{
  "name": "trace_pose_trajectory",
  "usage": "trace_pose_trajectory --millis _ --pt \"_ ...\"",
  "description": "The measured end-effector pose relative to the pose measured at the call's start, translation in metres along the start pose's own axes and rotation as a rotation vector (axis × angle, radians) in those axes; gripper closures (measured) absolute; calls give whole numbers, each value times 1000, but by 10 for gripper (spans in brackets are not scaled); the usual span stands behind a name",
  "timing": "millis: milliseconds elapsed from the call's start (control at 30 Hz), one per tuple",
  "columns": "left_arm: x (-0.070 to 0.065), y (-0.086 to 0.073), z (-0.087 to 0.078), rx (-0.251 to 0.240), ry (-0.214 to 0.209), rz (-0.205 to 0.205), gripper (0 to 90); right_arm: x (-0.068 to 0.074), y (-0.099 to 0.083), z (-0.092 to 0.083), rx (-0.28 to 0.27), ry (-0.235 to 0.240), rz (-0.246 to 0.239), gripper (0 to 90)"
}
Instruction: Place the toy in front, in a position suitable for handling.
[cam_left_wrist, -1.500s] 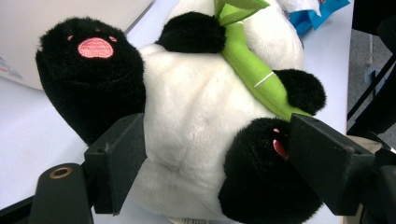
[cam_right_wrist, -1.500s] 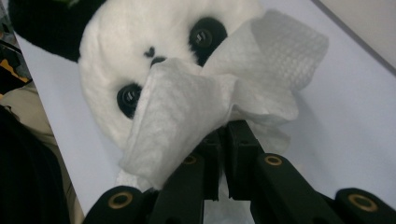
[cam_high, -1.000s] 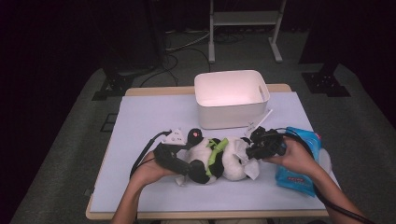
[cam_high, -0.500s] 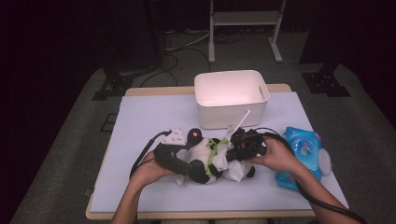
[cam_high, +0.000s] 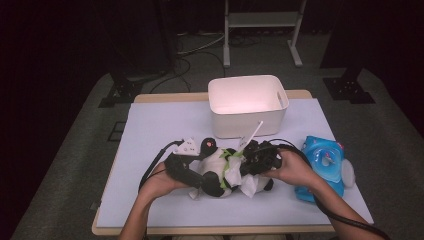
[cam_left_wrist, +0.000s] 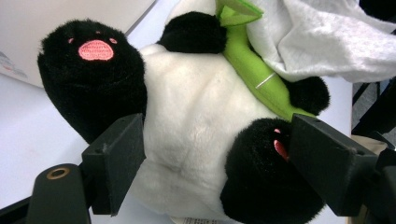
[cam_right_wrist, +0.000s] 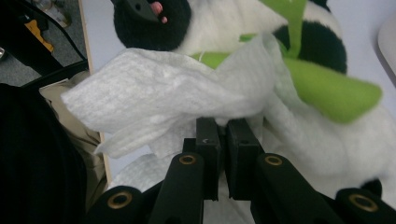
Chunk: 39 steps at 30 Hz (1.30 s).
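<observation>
The plush panda (cam_high: 215, 170) lies on its back on the near middle of the table (cam_high: 150, 130), just near of the white bin (cam_high: 247, 105) and left of the blue toy (cam_high: 322, 165). The left gripper (cam_high: 192, 177) has its jaws spread wide around the panda's lower body, one pad against the white belly, the other against a black foot; in the left gripper view (cam_left_wrist: 210, 177) the plush fills the gap between them. The right gripper (cam_high: 245, 162) has its jaws pinched together on a white cloth (cam_right_wrist: 173, 98) laid against the panda's green scarf (cam_right_wrist: 327, 88).

Open tabletop lies to the far left and along the near edge; the bin and blue toy crowd the far and right sides.

Compared with a second ago, the right gripper has shifted left onto the panda; the left gripper is unmoved.
</observation>
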<state>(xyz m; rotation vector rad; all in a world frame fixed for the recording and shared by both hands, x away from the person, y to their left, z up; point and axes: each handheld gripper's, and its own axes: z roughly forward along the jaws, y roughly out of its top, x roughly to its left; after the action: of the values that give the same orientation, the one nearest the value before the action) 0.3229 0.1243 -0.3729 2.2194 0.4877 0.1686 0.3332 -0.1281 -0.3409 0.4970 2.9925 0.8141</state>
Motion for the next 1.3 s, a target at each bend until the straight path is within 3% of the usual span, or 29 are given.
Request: trace_pose_trajectory --millis 400,733,1033,1300 --pt "1 -1 0 -2 -3 -6 186 -11 -30 -20 -31 -30 48 845" --pt "0 0 -1 5 4 3 186 -27 -49 -30 -35 -55 126 843" --pt "0 -1 -1 20 -9 14 186 -42 -46 -38 -42 -78 154 843" --pt "-3 -1 0 33 -21 27 183 -55 -26 -29 -29 -73 157 840"
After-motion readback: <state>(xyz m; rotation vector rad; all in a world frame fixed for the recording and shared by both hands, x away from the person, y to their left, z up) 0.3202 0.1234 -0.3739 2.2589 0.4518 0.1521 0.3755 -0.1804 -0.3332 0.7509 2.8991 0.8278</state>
